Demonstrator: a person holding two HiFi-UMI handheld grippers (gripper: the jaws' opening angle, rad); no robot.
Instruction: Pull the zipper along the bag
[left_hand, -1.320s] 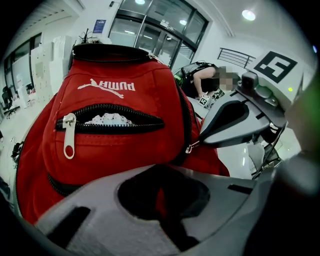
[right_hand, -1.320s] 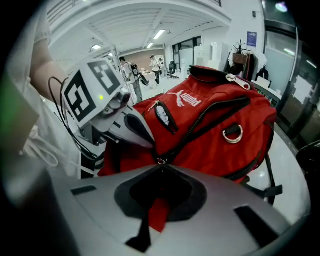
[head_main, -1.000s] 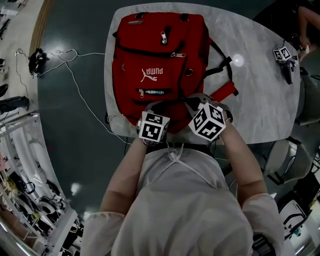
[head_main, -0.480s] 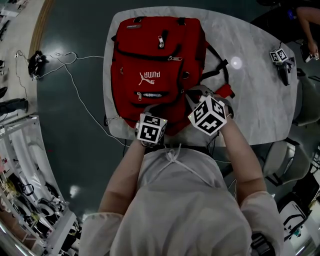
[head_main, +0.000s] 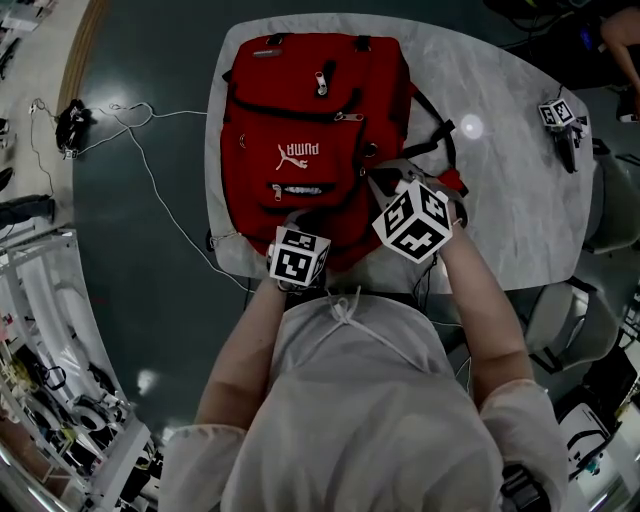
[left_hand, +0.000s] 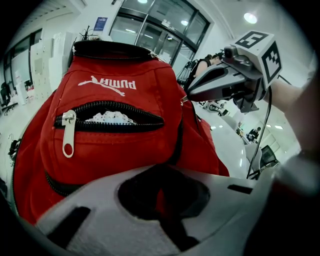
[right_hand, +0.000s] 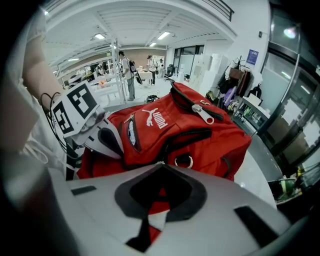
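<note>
A red backpack (head_main: 300, 120) lies flat on the marble table (head_main: 520, 200), its bottom end toward me. Its front pocket zipper (left_hand: 107, 119) gapes, with something white inside, and the silver pull (left_hand: 67, 134) hangs at the left end. My left gripper (head_main: 298, 222) is at the bag's bottom edge, shut with red fabric between the jaws (left_hand: 161, 170). My right gripper (head_main: 374, 182) is at the bag's right side by the main side zipper, shut with its tip (right_hand: 159, 164) on a small silver zipper pull. From the left gripper view, the right gripper (left_hand: 187, 96) touches the bag's side.
Black shoulder straps (head_main: 440, 135) spill over the table to the bag's right. Another marker-cube gripper (head_main: 562, 120) lies at the table's far right edge by a person's hand. A white cable (head_main: 150, 150) runs across the dark floor at left. Chairs (head_main: 570, 320) stand at right.
My right gripper has moved a little away from me along the bag's right side. The left gripper has stayed at the bottom edge.
</note>
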